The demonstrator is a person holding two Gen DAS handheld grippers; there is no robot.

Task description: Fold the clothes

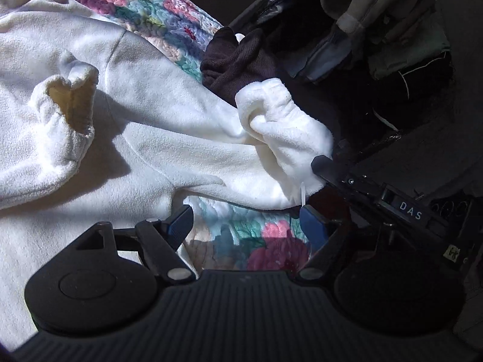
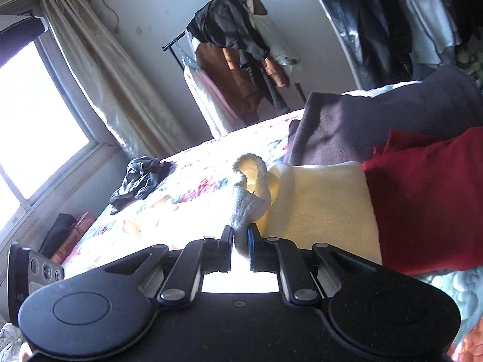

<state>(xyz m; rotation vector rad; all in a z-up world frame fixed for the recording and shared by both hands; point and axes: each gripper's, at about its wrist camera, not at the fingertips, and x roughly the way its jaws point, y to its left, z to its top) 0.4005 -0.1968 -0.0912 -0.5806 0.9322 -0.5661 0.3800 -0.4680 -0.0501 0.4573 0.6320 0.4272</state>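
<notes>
Left wrist view: the bed [image 1: 145, 12], under a flowered quilt, carries a white fleece top [image 1: 145, 126] lying opened out over most of it. Its body is spread, not stacked into any packet. One sleeve runs across towards the bed's edge, its cuff [image 1: 283, 126] bunched and lifted; a second cuff [image 1: 68, 99] stands open nearer the body. A dark garment [image 1: 238, 60] lies crumpled beyond the sleeve.

Right wrist view: a red garment [image 2: 428, 205] and a dark purple one [image 2: 377, 120] lie just behind the white cloth, and a grey heap [image 2: 142, 178] sits well apart on the quilt.

Judgement: the top is at most part-folded, with the sleeves not laid squarely on the body. Whether the other garments are folded cannot be told.

Left tongs [image 1: 244, 220] stand spread with nothing between them, just short of the sleeve's underside. Right tongs [image 2: 240, 241] are pressed together on a fold of white fleece, apparently the sleeve's cuff end.
</notes>
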